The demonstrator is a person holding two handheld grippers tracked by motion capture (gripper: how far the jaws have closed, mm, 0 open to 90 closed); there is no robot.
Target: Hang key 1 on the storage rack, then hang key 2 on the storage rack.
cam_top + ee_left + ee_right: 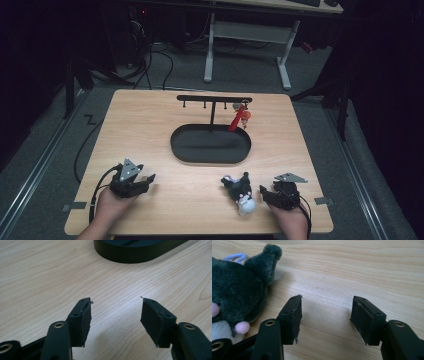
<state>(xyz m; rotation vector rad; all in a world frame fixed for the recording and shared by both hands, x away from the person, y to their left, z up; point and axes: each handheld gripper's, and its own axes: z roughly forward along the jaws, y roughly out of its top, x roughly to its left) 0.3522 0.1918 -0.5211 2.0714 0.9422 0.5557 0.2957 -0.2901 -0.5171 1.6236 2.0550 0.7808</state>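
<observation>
Resting on a smooth, pale wooden table [150, 125]. Lying near the front edge: one fluffy soft toy [240, 192], dark grey fur with a white part and small pink bits, one pointy ear sticking up. Sitting just beside the right gripper [325, 315], not touching. Standing spread apart with only bare wood between: left gripper [115, 317], right gripper too. Lying in the middle: one black, shiny oval tray [210, 144]. Standing behind: one thin black rack [214, 100]. Hanging there: one small red charm [241, 118].

A dark grey-and-white plush toy [240, 192] lies on the table's [190, 200] near edge.
</observation>
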